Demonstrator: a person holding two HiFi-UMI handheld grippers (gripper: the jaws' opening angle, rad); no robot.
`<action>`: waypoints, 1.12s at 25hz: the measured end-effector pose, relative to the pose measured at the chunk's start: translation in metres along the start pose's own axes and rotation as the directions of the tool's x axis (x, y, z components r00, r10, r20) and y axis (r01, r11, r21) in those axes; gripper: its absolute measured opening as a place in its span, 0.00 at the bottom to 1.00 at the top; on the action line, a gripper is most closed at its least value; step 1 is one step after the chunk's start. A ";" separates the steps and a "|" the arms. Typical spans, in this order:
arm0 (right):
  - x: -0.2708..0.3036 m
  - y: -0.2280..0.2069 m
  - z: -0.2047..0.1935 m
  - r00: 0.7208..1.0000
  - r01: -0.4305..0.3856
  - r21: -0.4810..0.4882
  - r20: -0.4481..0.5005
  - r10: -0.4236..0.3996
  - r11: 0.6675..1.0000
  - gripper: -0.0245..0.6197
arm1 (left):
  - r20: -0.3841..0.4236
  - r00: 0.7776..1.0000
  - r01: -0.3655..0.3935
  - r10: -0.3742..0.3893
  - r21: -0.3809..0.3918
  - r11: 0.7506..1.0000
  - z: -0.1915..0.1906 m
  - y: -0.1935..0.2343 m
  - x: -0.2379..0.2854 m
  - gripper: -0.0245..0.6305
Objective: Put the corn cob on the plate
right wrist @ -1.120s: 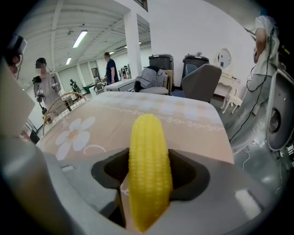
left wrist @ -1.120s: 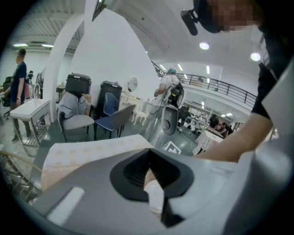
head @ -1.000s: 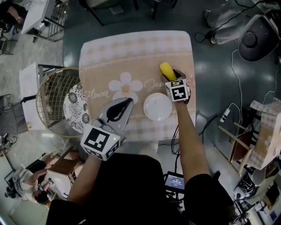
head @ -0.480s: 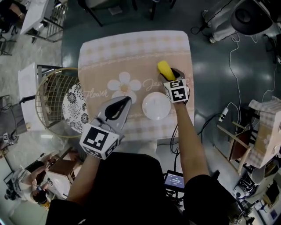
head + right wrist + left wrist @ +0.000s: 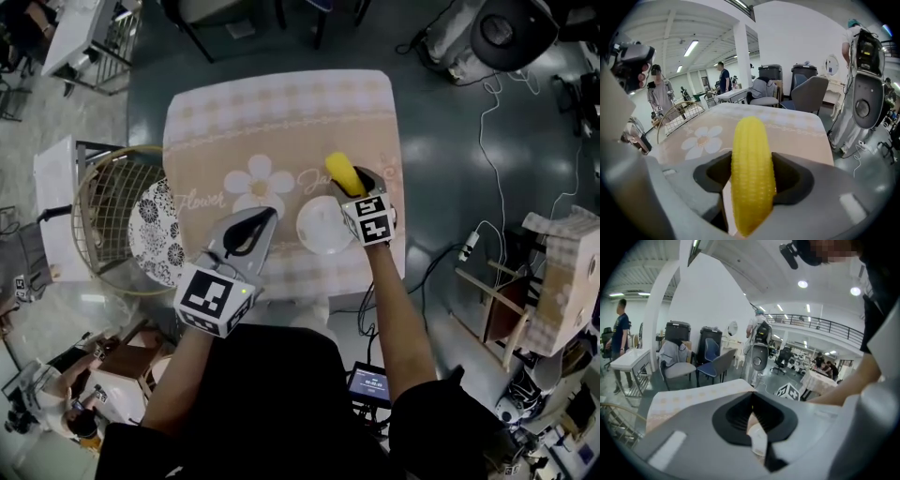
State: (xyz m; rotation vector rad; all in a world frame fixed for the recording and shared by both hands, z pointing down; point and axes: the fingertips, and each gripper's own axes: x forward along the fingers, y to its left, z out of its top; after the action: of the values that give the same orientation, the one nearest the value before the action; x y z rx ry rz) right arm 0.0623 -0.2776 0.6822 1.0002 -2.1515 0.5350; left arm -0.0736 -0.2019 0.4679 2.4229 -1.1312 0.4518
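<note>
Right hand-held gripper (image 5: 750,165) on corn cob (image 5: 338,172), plate (image 5: 314,228) partly behind

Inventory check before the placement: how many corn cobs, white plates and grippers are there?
corn cob: 1
white plate: 1
grippers: 2 (left gripper, right gripper)
Total: 4

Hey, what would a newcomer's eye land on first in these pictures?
The bright yellow corn cob, clamped between the jaws of the right tool, just beyond the white plate in the head view. Next, the big daisy printed on the beige tablecloth, left of the cob.
</note>
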 end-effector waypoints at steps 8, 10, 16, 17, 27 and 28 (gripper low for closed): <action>-0.021 0.046 -0.023 0.998 -0.062 0.004 -0.016 0.062 0.998 0.43 | 0.008 1.000 0.006 -0.006 -0.007 1.000 -0.002 -0.007 -0.004 0.05; -0.024 0.056 -0.029 0.997 -0.074 -0.004 -0.023 0.074 0.997 0.43 | 0.013 1.000 0.006 -0.006 -0.007 1.000 -0.001 -0.008 -0.005 0.05; -0.026 0.076 -0.049 0.994 -0.096 0.000 -0.054 0.096 0.995 0.43 | 0.010 1.000 0.007 -0.006 -0.009 1.000 -0.004 -0.012 -0.008 0.05; -0.026 0.077 -0.051 0.993 -0.099 0.000 -0.060 0.099 0.995 0.43 | 0.009 1.000 0.006 -0.006 -0.010 1.000 -0.005 -0.013 -0.008 0.05; -0.019 0.088 -0.068 0.987 -0.125 -0.014 -0.106 0.123 0.992 0.43 | 0.002 1.000 -0.001 0.002 -0.017 1.000 -0.008 -0.013 -0.007 0.05; -0.018 0.089 -0.070 0.986 -0.127 -0.012 -0.111 0.125 0.992 0.43 | 0.001 1.000 -0.002 0.002 -0.017 1.000 -0.008 -0.013 -0.007 0.05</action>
State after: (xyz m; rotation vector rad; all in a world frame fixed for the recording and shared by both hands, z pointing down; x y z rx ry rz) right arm 0.0300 -0.1710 0.7091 0.8091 -2.1265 0.6140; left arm -0.0685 -0.1862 0.4689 2.4084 -1.1331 0.4402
